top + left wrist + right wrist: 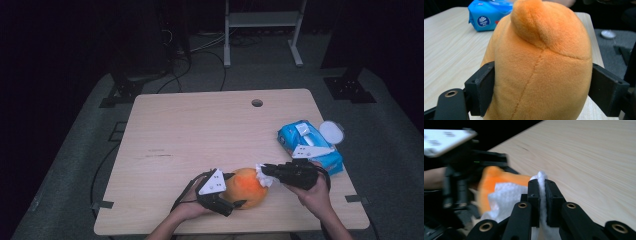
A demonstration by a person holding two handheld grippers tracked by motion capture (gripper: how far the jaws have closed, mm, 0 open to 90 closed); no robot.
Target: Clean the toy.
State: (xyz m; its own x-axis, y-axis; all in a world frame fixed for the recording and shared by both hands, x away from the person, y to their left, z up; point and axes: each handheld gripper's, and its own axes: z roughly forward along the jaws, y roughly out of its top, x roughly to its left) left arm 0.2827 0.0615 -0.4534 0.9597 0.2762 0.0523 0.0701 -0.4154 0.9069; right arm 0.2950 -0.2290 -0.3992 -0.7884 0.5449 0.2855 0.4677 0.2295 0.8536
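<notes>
Your left gripper clamps the plush across its sides at the table's near edge; your right gripper is pinched tight on a wipe against the plush's top; keep the clamp steady, wipe in short light strokes, and avoid the wipe pack beside you.

An orange plush toy sits near the front edge of a pale wood-grain bench, with a white wipe against it. A bright blue wipes packet with a white label lies by the right edge. Both claws are black.
</notes>
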